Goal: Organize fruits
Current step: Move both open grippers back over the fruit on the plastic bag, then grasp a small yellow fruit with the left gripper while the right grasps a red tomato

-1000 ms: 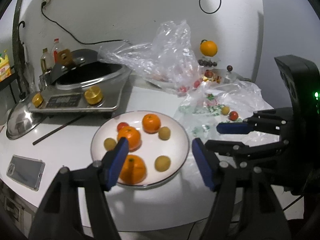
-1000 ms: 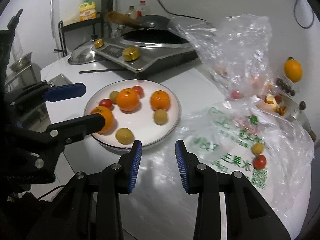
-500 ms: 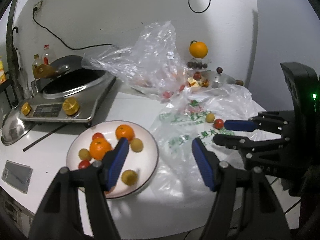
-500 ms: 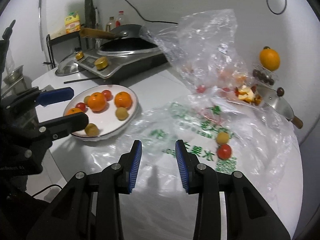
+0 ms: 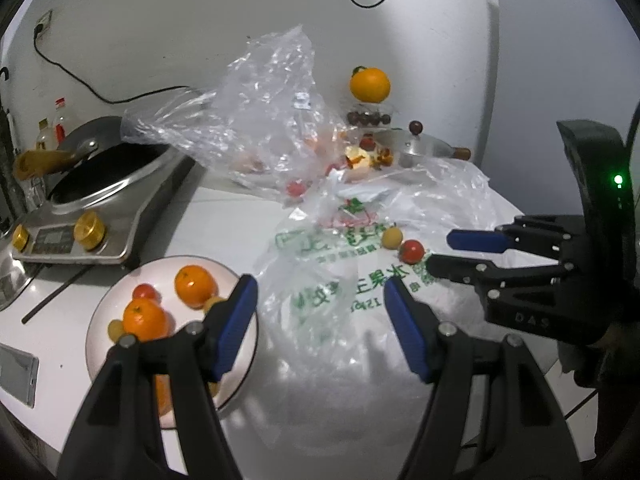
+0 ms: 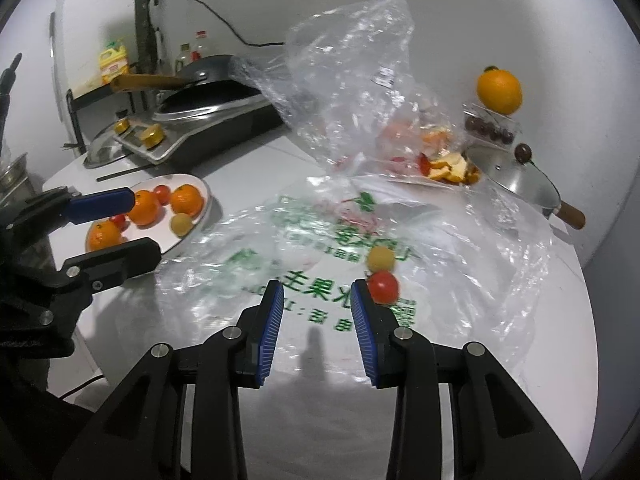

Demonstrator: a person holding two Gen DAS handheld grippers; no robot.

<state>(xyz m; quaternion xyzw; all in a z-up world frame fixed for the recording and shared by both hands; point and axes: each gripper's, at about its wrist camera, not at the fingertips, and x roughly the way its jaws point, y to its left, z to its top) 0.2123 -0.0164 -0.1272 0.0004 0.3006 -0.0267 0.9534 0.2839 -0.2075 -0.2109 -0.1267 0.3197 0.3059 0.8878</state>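
Observation:
A white plate (image 5: 170, 261) at the left holds oranges (image 5: 145, 319), cherry tomatoes and small yellow fruits. On the flat printed plastic bag (image 5: 344, 292) lie a red tomato (image 6: 383, 287) and a small yellow fruit (image 6: 380, 259), side by side. My right gripper (image 6: 319, 320) is open and empty over the bag, with the tomato just beyond its right fingertip. In the left wrist view the right gripper (image 5: 442, 253) reaches in from the right, close to the tomato (image 5: 411, 251). My left gripper (image 5: 320, 320) is open and empty over the plate's right rim and the bag's edge.
A crumpled clear bag (image 5: 256, 120) stands at the back. An induction cooker with a wok (image 5: 100, 184) is back left. A phone (image 5: 16, 376) lies at the front left edge. An orange (image 5: 370, 84) sits on a box of dark fruits, next to a pot lid (image 6: 516, 176) and peels.
Both grippers have shifted right, away from the plate and over the printed bag. The tomato and yellow fruit are now much nearer the right gripper. Neither gripper's opening changed.

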